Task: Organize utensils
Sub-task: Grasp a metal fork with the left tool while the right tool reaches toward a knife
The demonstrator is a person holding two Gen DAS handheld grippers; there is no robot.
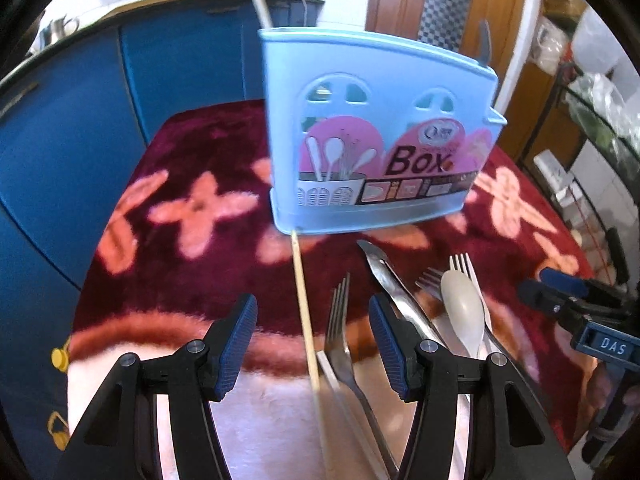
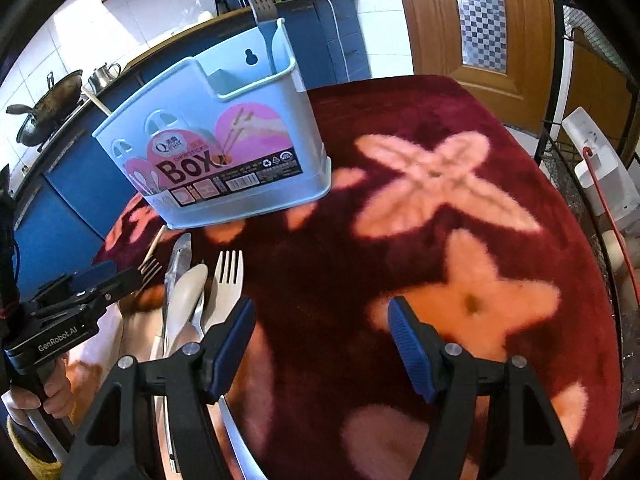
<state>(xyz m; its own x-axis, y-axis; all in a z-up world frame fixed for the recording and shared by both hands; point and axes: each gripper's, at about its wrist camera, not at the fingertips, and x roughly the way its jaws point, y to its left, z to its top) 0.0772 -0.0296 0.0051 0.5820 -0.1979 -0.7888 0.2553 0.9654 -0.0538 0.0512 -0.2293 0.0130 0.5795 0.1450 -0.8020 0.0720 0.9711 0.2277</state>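
Note:
A light blue utensil box [image 1: 376, 136] stands on the red flowered cloth [image 1: 180, 208]; it also shows in the right wrist view [image 2: 224, 152] with a dark spatula [image 2: 262, 0] in its end compartment. In front of it lie a chopstick [image 1: 306, 316], a metal fork [image 1: 340, 332], a metal knife [image 1: 396, 296], a pale spoon [image 1: 464, 312] and a pale fork [image 1: 466, 268]. My left gripper [image 1: 314, 346] is open, with the chopstick and metal fork between its fingers. My right gripper [image 2: 322, 350] is open and empty over the cloth, right of the utensils [image 2: 192, 300].
Blue cabinets [image 1: 60, 140] stand behind and left of the table. A wok [image 2: 52, 108] and kettle sit on the counter. A wooden door [image 2: 480, 20] is at the back right. A wire rack [image 1: 592, 128] and white appliance [image 2: 600, 172] stand to the right.

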